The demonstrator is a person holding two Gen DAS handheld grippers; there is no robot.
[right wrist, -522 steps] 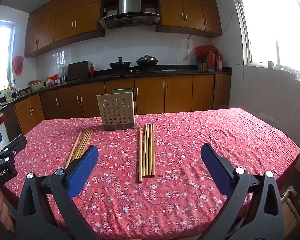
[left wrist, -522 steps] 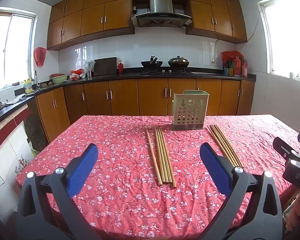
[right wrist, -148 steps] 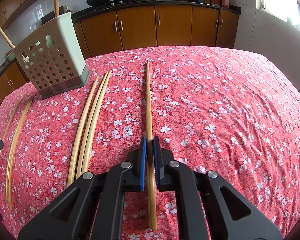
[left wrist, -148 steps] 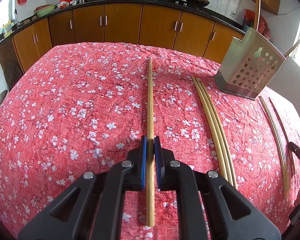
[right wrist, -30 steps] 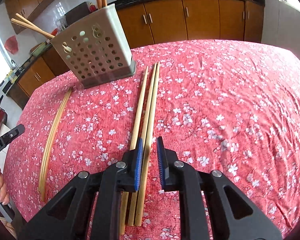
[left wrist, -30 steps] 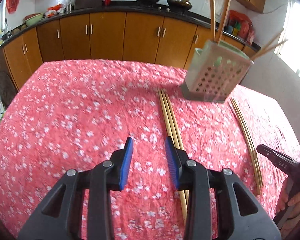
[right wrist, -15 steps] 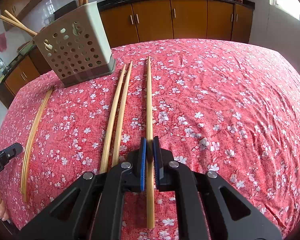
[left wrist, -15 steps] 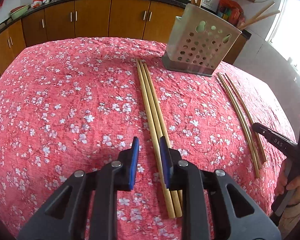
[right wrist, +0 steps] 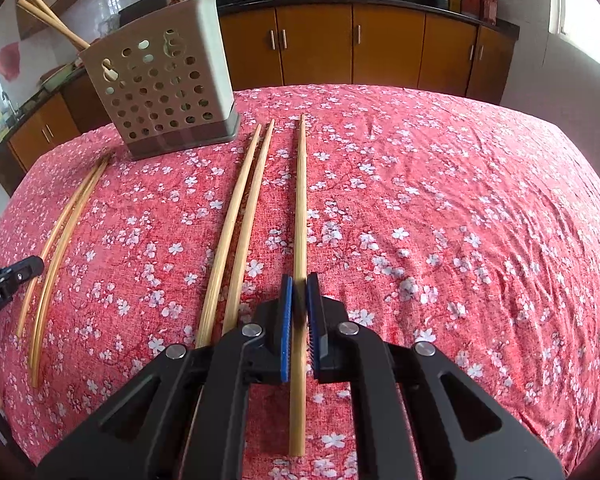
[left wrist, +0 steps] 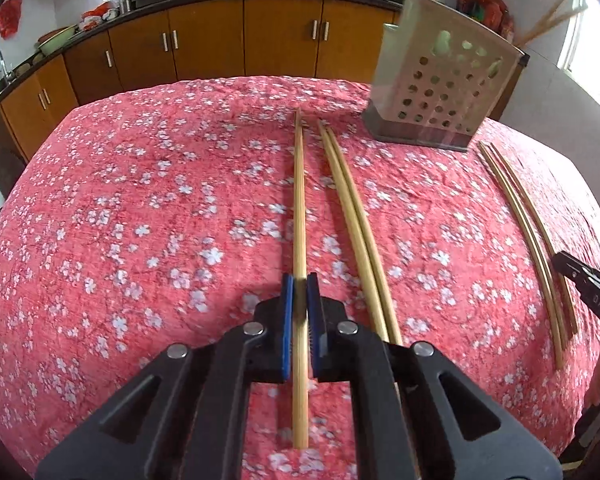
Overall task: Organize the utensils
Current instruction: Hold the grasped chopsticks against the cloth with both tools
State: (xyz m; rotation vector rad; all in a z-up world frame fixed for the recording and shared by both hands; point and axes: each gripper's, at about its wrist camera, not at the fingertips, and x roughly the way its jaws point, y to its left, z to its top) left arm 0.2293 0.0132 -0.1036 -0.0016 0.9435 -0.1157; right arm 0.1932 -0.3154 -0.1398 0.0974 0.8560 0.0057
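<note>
Since half a second earlier my left gripper (left wrist: 300, 312) closed its fingers on one chopstick (left wrist: 299, 200) left of the perforated utensil holder (left wrist: 440, 84); my right gripper (right wrist: 299, 312) gripped another chopstick (right wrist: 300, 200), both ready for lifting into it.

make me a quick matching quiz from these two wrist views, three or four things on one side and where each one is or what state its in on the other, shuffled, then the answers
Things
1. left gripper
2. pair of chopsticks
3. utensil holder
4. tablecloth

Places or states
A. red with white flowers, spread over the table
B. upright, chopsticks sticking out of the top
C. shut on a single chopstick
D. lying loose side by side, between the holder and the chopstick in the right gripper

Pairs: 1-C, 2-D, 3-B, 4-A
</note>
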